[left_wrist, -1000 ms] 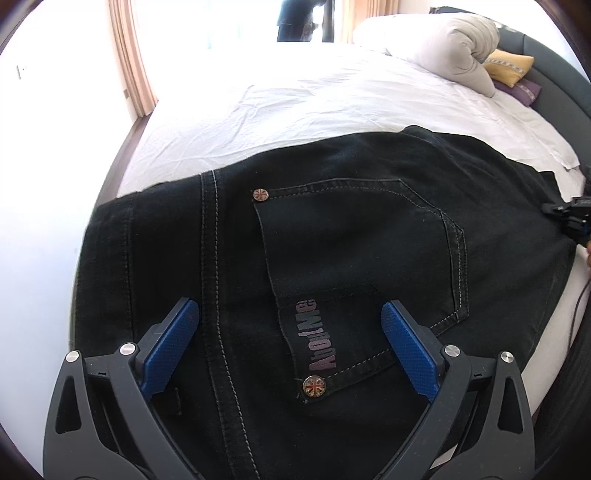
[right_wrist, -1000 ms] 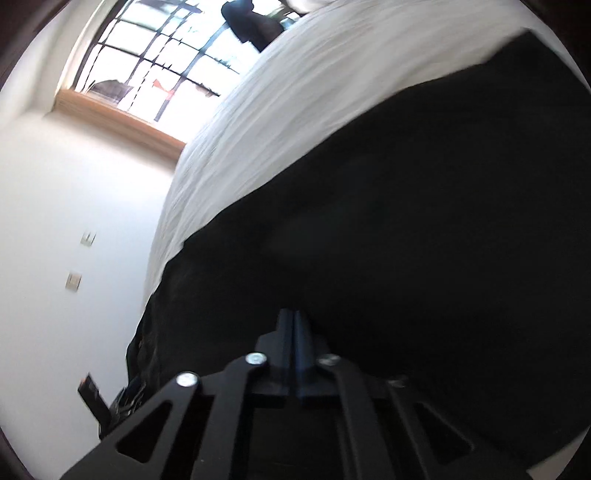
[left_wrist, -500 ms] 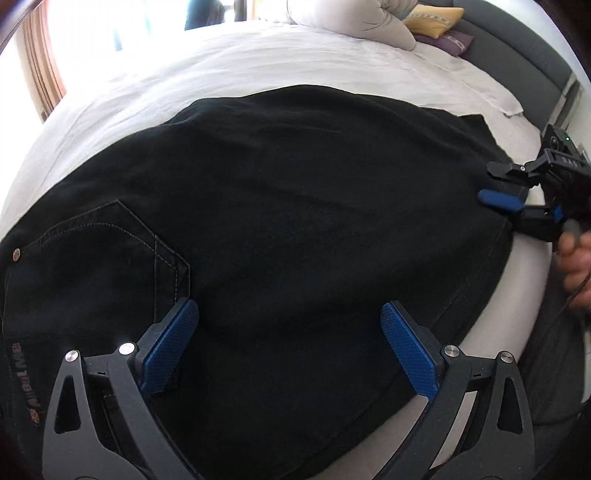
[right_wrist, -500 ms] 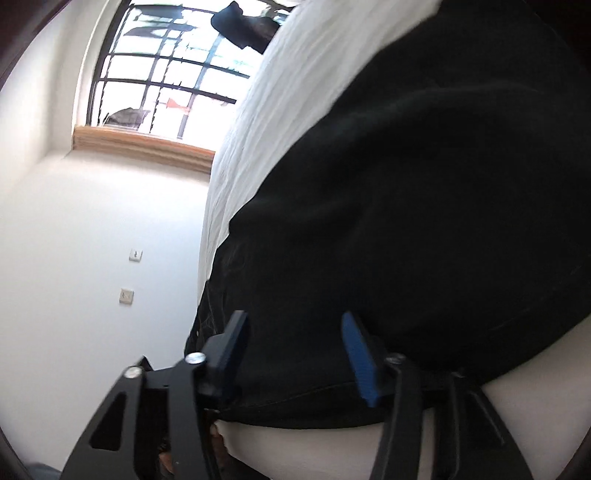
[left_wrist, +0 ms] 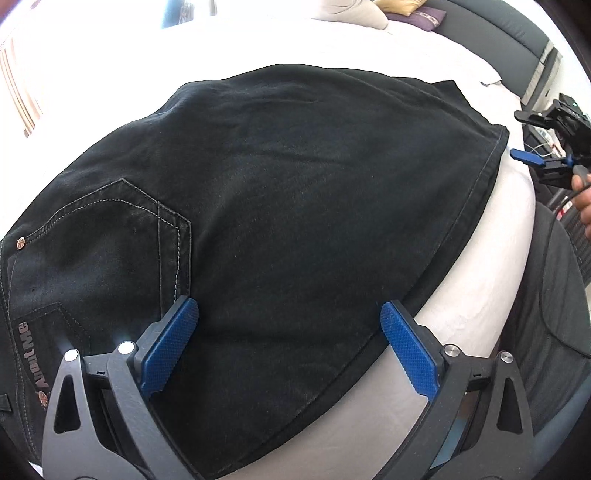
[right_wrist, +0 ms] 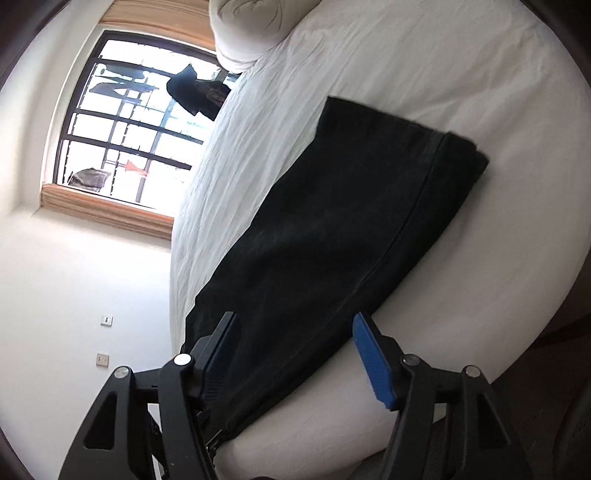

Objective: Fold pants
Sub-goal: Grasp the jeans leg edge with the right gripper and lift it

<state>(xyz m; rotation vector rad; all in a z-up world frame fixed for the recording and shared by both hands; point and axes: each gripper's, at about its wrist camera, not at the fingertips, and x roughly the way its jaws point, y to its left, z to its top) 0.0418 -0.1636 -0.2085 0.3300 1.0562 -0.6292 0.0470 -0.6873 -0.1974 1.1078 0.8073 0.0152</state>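
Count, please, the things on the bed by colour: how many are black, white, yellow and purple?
Black: 1, the pants
White: 1, the rolled duvet
Yellow: 1, a pillow
Purple: 1, a pillow
Total: 4 things on the bed

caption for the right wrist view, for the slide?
Right gripper, jaws opening with nothing clamped between them, above black pants lying folded on a white bed near a barred window.
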